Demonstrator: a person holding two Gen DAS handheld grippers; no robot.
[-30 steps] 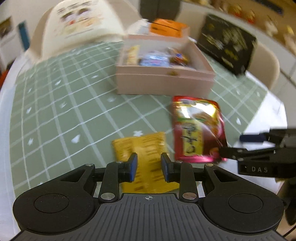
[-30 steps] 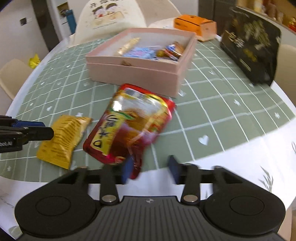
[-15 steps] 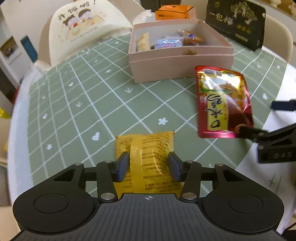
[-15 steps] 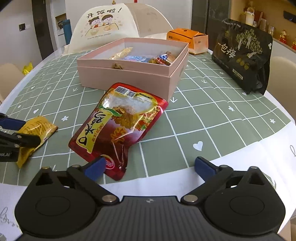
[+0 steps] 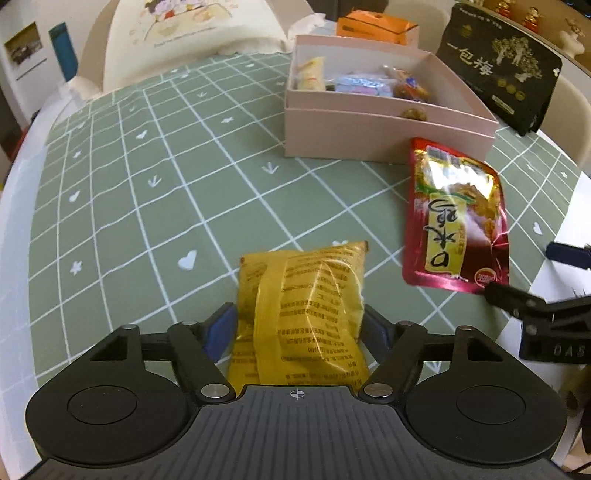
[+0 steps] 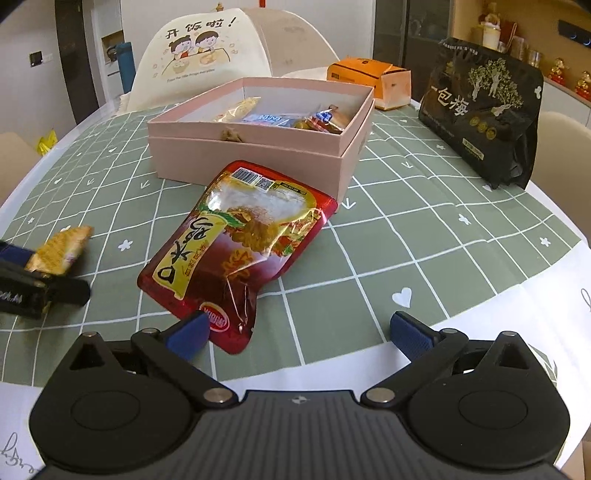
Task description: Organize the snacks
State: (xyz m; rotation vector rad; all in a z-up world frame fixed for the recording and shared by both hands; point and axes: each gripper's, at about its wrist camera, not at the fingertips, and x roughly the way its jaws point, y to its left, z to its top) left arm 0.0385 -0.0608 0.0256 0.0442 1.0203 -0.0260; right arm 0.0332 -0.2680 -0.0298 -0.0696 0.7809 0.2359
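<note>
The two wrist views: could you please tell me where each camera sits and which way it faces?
Left wrist: behind the left gripper, angled down at the yellow packet between its open jaws.
Right wrist: behind the right gripper, jaws wide, facing the red pouch.
Shared: both snacks, pink box, black bag, each other's gripper.

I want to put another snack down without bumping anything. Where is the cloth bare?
Bare cloth lies left of the pink box and beyond the yellow packet, toward the cushion. Another free patch lies between the red pouch and the black bag. It is crowded where the pouch nearly meets the box front.
</note>
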